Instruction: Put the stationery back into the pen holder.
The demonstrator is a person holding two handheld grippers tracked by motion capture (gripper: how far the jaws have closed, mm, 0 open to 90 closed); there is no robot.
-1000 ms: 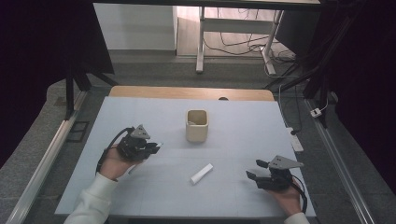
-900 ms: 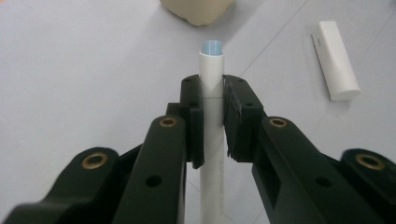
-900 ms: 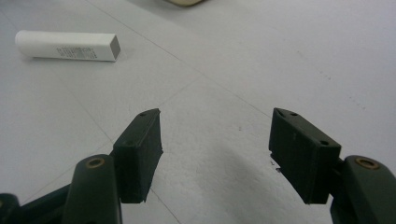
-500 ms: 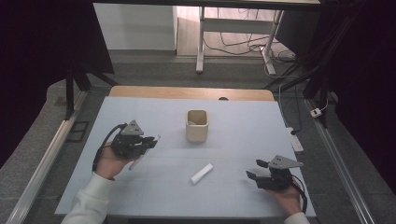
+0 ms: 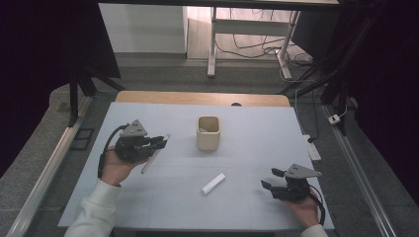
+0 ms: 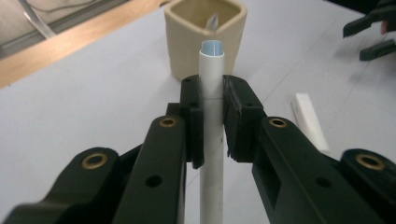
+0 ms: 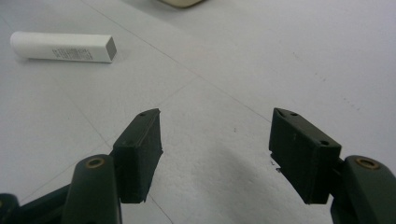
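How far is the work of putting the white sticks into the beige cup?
Done: one thin item stands in the beige cup. In hand: the left hand-held gripper clamps a white tube, short of the cup. Left: the white stick on the table; the right hand-held gripper is open.

Past the far edge of the table we see a strip of bare wood (image 5: 202, 98) where the pale sheet (image 5: 257, 133) stops short. Beyond it lies a grey floor, with a white metal frame leg (image 5: 212, 42) standing upright and loose cables (image 5: 257, 47) trailing behind it. Dark curtains (image 5: 44, 59) hang at both sides. A metal rail (image 5: 42, 177) runs along the left edge, and a white power strip (image 5: 313, 150) lies on the right.
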